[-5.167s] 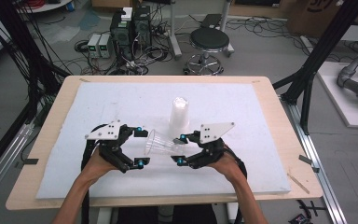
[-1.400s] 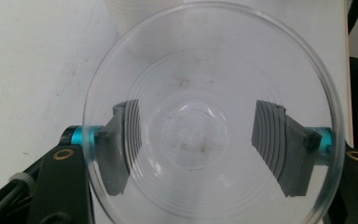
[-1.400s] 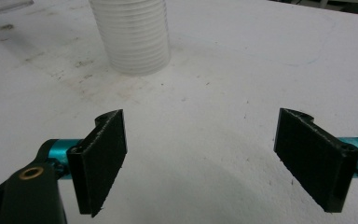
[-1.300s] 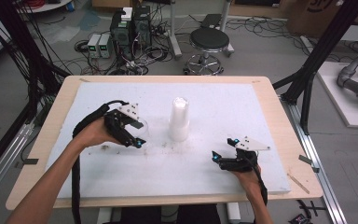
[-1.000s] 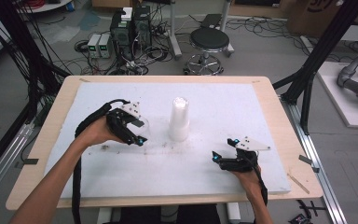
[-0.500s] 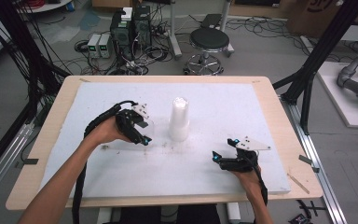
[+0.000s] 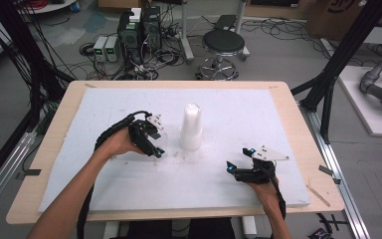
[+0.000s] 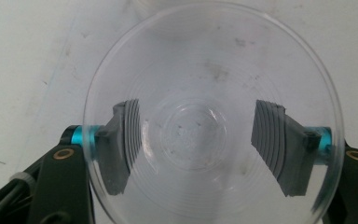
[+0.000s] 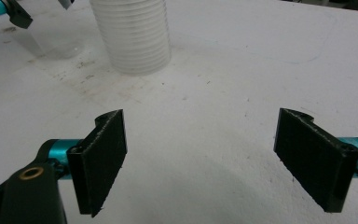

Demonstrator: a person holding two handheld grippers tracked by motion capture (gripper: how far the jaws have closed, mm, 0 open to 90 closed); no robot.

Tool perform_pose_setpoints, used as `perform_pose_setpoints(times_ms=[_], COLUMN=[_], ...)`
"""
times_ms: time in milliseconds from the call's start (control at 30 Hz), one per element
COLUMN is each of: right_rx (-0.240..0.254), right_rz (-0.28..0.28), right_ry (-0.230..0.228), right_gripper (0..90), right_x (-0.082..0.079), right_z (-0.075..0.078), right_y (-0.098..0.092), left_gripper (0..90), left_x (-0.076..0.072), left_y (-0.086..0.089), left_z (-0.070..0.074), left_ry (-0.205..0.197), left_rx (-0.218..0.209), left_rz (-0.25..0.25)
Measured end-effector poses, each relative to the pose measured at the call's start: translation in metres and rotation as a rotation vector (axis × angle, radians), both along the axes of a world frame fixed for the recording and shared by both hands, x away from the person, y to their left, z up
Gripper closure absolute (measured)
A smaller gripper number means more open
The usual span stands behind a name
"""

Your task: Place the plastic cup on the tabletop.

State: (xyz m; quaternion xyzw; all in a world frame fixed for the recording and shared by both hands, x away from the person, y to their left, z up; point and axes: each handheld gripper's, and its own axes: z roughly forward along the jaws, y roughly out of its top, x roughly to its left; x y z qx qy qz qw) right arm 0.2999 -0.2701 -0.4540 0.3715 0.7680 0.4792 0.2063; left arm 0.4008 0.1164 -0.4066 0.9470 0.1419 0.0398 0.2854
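Since the earlier high view, the left hand-held gripper (image 7: 155, 144) has sunk toward the white foam-covered table (image 7: 104, 104), left of frame centre, carrying 1 clear thin plastic cup (image 8: 212, 116). Its jaws pinch the cup's walls near the base. Light, slippery and easily crushed, it wants a gentle hold. Right hand-held gripper (image 9: 214, 161), lower right, gapes wide, empty, near the tall ribbed cup stack (image 7: 191, 127).

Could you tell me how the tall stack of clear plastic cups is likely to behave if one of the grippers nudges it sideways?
The stack of clear cups stands tall on a narrow base, so a nudge near the top would probably tip it. Its thin, see-through ribbed walls suggest it is light and would likely slide easily on the white table cover, and may flex if squeezed.
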Motion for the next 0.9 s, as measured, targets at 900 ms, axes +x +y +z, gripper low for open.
perform_pose_setpoints(times_ms=[900], right_rx=[0.01], right_rz=[0.004], right_ry=[-0.002], right_gripper=[17.1], right_x=[0.001], right_z=[0.0], right_y=[-0.002], left_gripper=[17.3], left_x=[-0.009], left_y=[0.02], left_z=[-0.008], left_ry=[0.022], left_rx=[-0.084], left_rz=[0.063])
